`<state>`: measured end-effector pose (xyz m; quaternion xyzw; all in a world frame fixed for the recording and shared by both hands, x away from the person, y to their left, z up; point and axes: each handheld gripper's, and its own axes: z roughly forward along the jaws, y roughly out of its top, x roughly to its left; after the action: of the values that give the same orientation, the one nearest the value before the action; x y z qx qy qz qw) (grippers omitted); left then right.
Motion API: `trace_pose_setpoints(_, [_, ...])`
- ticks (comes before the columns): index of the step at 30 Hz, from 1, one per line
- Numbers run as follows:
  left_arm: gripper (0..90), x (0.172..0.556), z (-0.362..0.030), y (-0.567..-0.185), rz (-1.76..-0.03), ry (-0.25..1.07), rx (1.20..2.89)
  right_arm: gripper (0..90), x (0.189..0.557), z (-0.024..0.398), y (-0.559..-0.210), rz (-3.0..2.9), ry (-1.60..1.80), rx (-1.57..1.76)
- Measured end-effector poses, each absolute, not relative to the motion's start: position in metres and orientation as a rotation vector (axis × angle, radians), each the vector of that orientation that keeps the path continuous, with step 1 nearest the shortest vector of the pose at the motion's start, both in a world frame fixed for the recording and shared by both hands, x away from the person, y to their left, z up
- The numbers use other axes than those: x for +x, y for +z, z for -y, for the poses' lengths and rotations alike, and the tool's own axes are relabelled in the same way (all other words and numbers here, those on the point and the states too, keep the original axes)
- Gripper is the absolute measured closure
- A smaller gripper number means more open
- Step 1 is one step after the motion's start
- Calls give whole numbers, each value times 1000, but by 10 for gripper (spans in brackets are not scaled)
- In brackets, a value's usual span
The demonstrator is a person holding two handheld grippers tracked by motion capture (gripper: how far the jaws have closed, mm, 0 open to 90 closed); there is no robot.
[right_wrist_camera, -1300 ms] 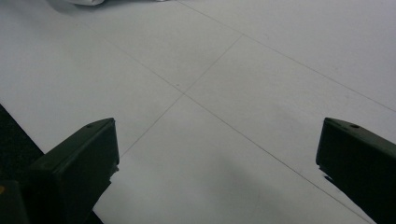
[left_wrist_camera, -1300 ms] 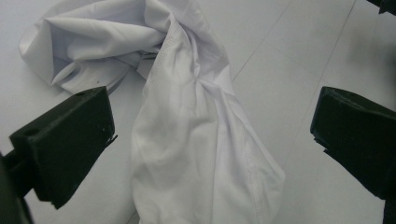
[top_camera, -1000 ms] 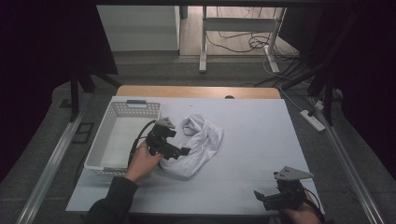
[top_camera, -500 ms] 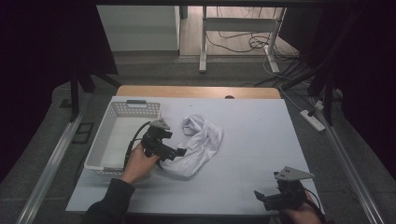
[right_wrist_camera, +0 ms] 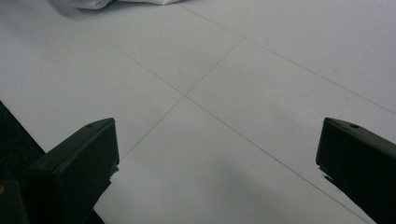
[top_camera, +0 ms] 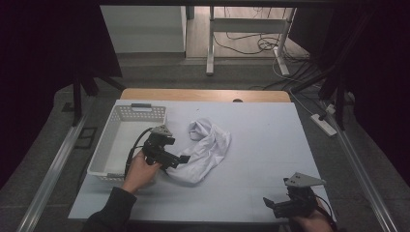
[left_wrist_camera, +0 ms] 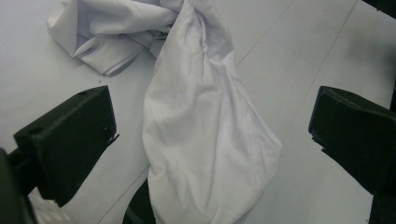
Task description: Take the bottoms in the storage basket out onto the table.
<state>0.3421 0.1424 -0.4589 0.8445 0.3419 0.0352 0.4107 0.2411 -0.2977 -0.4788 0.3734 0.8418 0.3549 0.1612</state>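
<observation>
From the high view, the left gripper (top_camera: pixel 181 159) has drawn back toward the near left since a second ago and now sits at the near-left edge of the crumpled white cloth (top_camera: pixel 205 150), just right of the white basket (top_camera: pixel 126 141), while the right gripper (top_camera: pixel 270 204) has stayed parked at the near right corner of the tabletop (top_camera: pixel 270 135). In the left gripper view its jaws are spread wide with the cloth's bunched end lying between them, not yet pinched, which suggests a grasp is being lined up. In the right gripper view the jaws are likewise spread over bare tabletop, the cloth well apart at the far edge.
</observation>
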Motion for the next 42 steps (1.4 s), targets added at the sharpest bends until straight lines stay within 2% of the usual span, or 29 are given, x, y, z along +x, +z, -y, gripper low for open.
trace_pose_setpoints(42, [16, 319, -162, -460, -882, 119, 2096, 0, 241, 298, -479, -2400, 1016, 1068])
